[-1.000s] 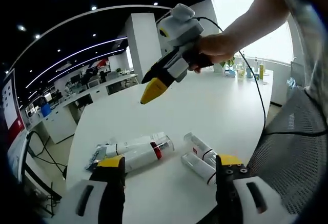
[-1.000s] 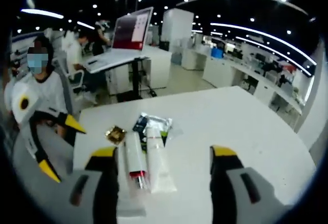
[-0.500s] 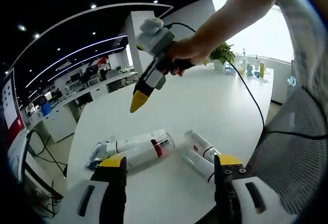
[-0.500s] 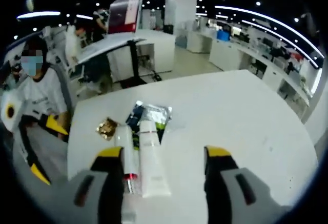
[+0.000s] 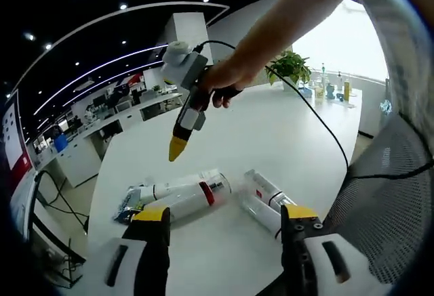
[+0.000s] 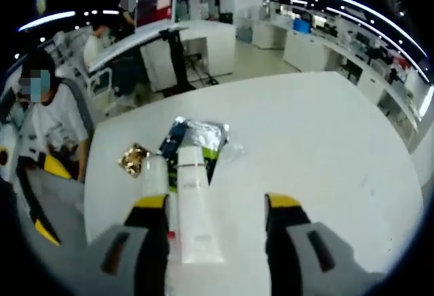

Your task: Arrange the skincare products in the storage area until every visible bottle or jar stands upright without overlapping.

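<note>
table (image 5: pixel 271 140) first: white, broad, rounded at its corner, bearing everything of interest, in an open office with other desks behind. person's hand (image 5: pixel 220 82) next, reaching in from upper right of the left gripper view, holding the right gripper (image 5: pixel 176 148) nose-down above the table, its yellow tips reading as one point from this angle. in the right gripper view that same gripper (image 6: pixel 217 204) has its jaws spread wide, nothing between them. left gripper (image 5: pixel 224 218) in its own view likewise has jaws apart, empty, low over the near table edge; in the right gripper view a gripper with yellow tips (image 6: pixel 46 198) sits at the far left edge. products all lie flat, none upright. white tube (image 6: pixel 193 215), long, lies lengthwise between the right gripper's jaws but beneath them on the table, cap end away from the camera. bottle with a red band (image 5: pixel 186 201) lies touching alongside it; a thin white tube (image 5: pixel 169 187) lies just beyond, parallel. pair of clear-capped bottles (image 5: pixel 264 201) lies side by side, touching each other, slightly apart from the first group, near the left gripper's right jaw. foil sachets (image 6: pixel 200 137), silver, dark and green, lie partly under the tube ends. small gold wrapper (image 6: pixel 133 159) sits just beside them, apart from the bottles.
</note>
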